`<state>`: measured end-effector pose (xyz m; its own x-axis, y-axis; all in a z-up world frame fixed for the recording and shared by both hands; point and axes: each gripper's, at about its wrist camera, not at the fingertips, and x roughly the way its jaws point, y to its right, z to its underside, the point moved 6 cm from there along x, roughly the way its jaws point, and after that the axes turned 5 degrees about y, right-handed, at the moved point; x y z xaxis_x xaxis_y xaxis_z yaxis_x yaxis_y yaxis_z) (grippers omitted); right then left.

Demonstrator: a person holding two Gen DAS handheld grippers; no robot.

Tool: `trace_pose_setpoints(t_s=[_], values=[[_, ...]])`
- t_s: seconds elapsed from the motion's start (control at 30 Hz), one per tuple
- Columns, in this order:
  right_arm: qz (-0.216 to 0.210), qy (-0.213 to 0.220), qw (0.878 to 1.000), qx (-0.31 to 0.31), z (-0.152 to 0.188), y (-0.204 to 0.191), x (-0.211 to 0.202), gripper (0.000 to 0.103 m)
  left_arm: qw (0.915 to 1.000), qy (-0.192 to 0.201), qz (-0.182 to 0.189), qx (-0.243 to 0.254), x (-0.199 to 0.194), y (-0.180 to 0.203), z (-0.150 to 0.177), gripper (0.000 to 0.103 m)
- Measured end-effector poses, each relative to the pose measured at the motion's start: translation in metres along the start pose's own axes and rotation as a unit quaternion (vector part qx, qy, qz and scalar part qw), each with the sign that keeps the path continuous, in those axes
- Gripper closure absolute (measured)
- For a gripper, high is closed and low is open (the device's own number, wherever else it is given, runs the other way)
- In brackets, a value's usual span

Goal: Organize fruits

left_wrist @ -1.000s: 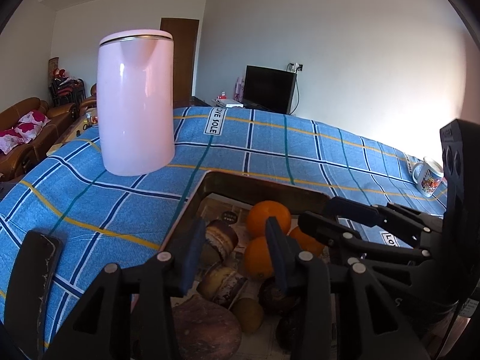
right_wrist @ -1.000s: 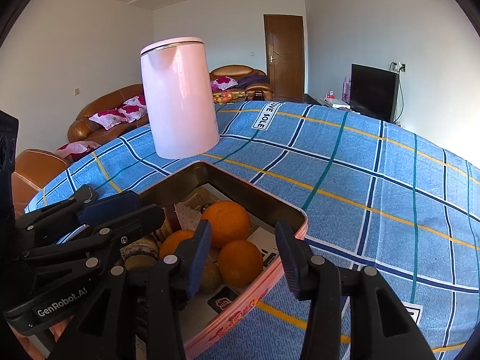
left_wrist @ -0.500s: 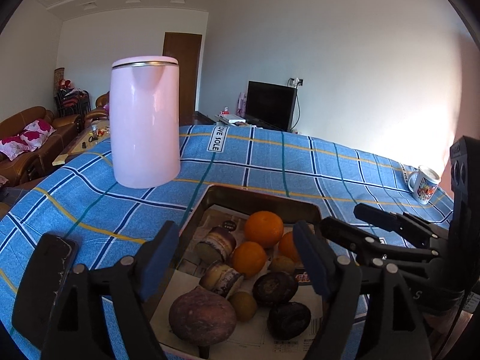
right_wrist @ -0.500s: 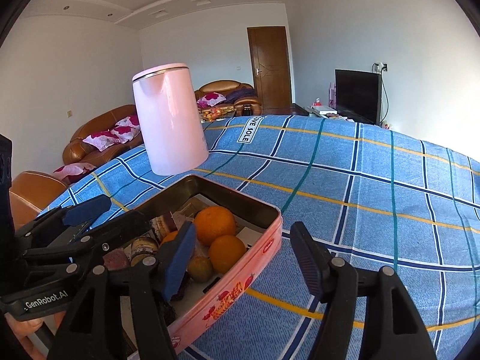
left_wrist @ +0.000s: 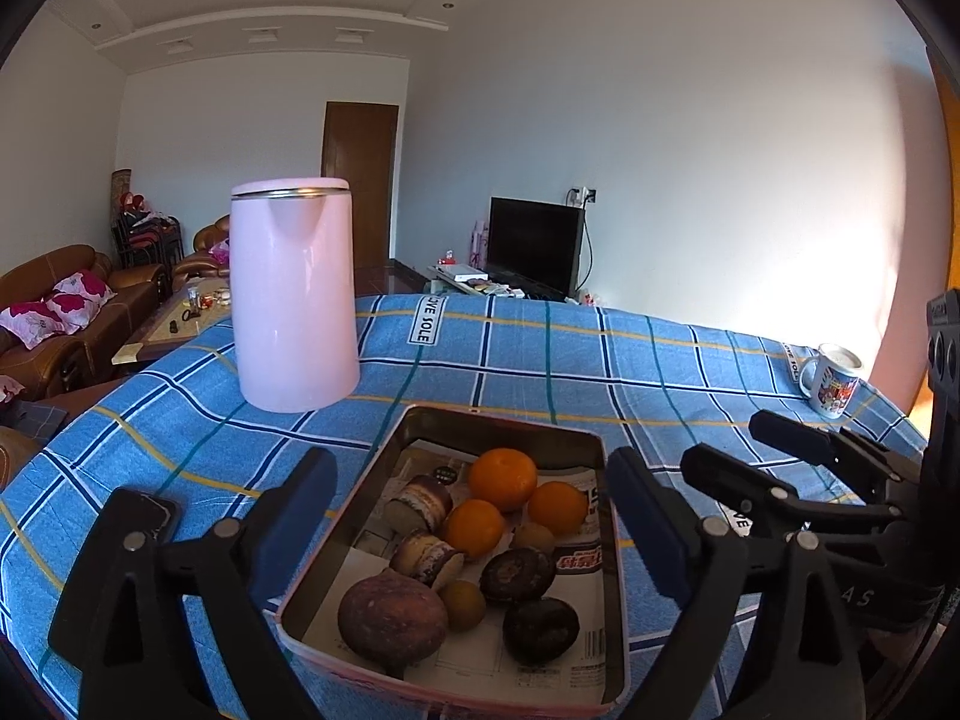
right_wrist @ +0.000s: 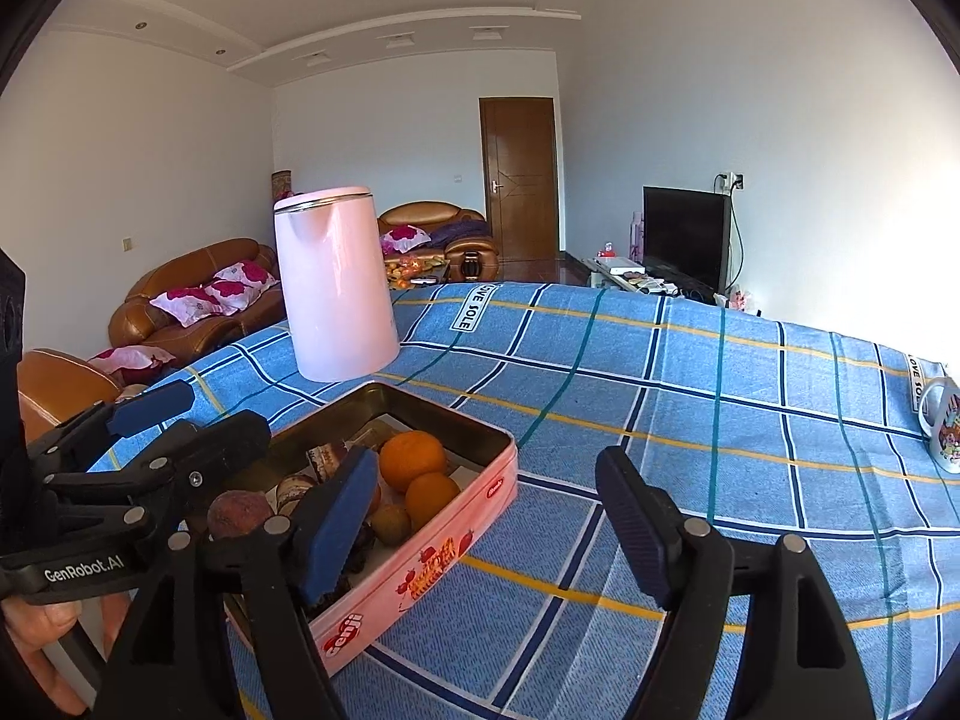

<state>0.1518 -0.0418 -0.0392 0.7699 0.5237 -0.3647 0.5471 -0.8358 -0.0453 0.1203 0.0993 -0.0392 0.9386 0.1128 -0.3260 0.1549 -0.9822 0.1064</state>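
While spread: left tongs (left_wrist: 474, 516), right tongs (right_wrist: 486, 516) gripped nothing.
Fruit tin (left_wrist: 498, 420): lay lower centre, lengthwise ahead.
Nearer: left tongs.

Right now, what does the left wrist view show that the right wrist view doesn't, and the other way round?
Only the left wrist view looks straight down into the tin: the newspaper lining, three oranges and the dark brownish fruits all show unobstructed. It also shows the right gripper from the side.

Only the right wrist view shows the tin's pink printed outer wall, and the left gripper from the side.

Both share the pink kettle, the blue checked cloth, the mug and the TV. Both grippers' jaws are open and empty.
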Motion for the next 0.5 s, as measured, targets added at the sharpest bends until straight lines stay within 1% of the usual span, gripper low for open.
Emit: trace_pose_setpoints(t_s=[0.2,0.3,0.5], values=[[0.004,0.001,1.0,0.001,0.0017,0.0034,-0.003,0.023,1.0,0.003,0.001,0.0,-0.0026,0.0011,-0.0015,0.009],[0.007,0.001,1.0,0.003,0.0023,0.0058,-0.004,0.023,1.0,0.006,-0.003,-0.001,-0.0043,0.0001,-0.0023,0.005],[0.01,0.003,1.0,0.009,0.0047,0.0098,-0.0082,0.023,0.9999,0.012,-0.007,0.0,-0.0065,-0.0013,-0.0039,0.005]])
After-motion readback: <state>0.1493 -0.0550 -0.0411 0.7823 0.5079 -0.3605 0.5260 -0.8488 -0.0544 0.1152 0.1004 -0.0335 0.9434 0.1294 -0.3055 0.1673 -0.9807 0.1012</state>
